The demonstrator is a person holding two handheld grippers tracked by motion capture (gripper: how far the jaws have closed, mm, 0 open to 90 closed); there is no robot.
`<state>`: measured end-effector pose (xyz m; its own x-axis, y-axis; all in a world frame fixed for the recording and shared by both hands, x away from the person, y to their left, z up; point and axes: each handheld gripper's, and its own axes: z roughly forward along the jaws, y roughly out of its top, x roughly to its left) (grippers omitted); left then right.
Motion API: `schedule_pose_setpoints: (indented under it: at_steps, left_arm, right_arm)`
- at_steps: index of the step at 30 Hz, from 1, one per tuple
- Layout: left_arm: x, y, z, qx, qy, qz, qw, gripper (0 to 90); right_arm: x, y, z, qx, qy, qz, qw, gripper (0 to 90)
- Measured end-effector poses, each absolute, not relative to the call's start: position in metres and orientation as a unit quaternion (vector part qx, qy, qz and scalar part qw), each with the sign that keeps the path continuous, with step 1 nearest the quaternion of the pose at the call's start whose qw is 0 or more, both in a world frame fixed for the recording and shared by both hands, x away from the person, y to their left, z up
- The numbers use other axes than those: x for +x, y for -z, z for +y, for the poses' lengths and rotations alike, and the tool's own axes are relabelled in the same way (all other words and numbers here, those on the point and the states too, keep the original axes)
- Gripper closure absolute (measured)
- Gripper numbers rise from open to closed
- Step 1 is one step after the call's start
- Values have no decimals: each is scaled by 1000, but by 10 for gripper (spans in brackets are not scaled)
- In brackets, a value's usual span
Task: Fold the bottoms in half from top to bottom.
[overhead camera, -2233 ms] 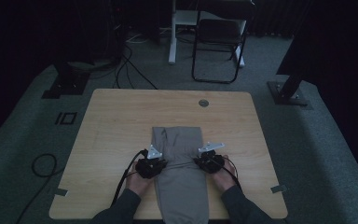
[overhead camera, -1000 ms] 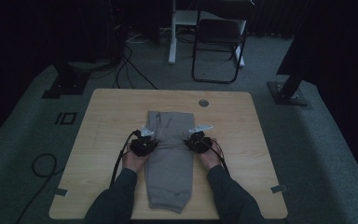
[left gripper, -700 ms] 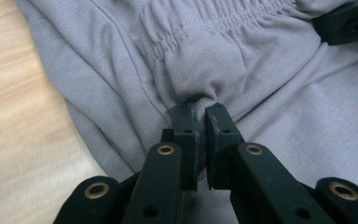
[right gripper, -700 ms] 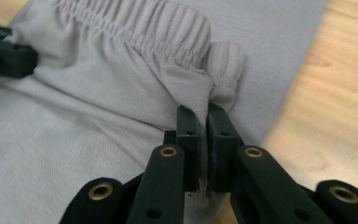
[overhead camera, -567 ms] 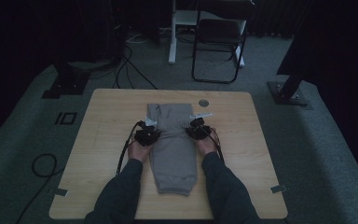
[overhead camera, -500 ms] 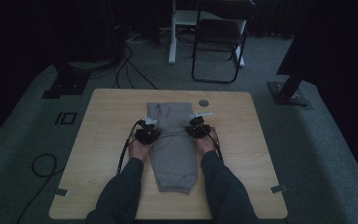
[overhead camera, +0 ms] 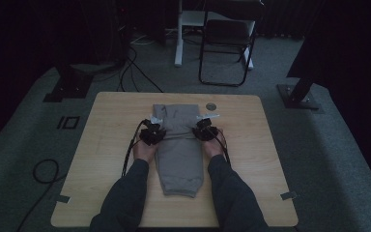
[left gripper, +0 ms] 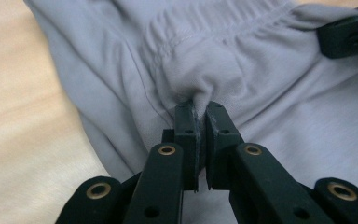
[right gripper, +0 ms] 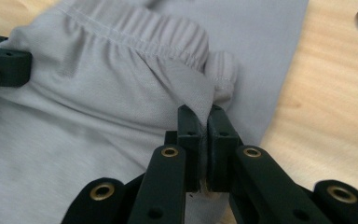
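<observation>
Grey sweatpants (overhead camera: 179,145) lie lengthwise on the wooden table (overhead camera: 106,159), elastic waistband at the far end, cuffs toward the person. My left gripper (overhead camera: 151,131) pinches the left edge of the cloth near the waistband; up close, its jaws (left gripper: 198,109) are shut on a fold of grey fabric (left gripper: 200,79). My right gripper (overhead camera: 205,129) holds the right edge; its jaws (right gripper: 199,112) clamp a pinch of cloth (right gripper: 186,79) just below the gathered waistband. Each gripper view shows the other gripper's black tip at the edge of the garment.
A small round metal disc (overhead camera: 211,106) lies on the table just beyond the right gripper. Bare tabletop extends left and right of the pants. A folding chair (overhead camera: 224,43) and stand bases (overhead camera: 302,92) are on the floor beyond the table.
Both grippers have carried the pants away from the person toward the far edge; the cuffs, which hung over the near edge earlier, now lie on the table.
</observation>
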<state>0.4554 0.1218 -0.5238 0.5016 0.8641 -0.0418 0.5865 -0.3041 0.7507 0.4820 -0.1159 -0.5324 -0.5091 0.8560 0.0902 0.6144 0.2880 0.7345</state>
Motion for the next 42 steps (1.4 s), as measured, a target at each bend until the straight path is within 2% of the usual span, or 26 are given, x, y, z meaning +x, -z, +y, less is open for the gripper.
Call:
schedule_pose_setpoints:
  at_steps: [16,24,30,38,42]
  left_arm:
    - [412,436,125,770,-243,393,440,851]
    - [381,419,128,771,-234,366,466,850]
    - [358,442,130,787,-207,363,454,849]
    - [345,504,136,813,-142,390,408,847]
    - [342,528,133,827,-126,395,380,845]
  right_arm:
    - [451,459,-139,419,-468,752,201,869]
    - [423,438,-147,389,-488,751,215,869]
    - [397,451,-151,372,-473,773,200,869]
    - [371,500,-144,359,-414,821,161,867]
    - [365,523,-139,364,-383,837,143,866]
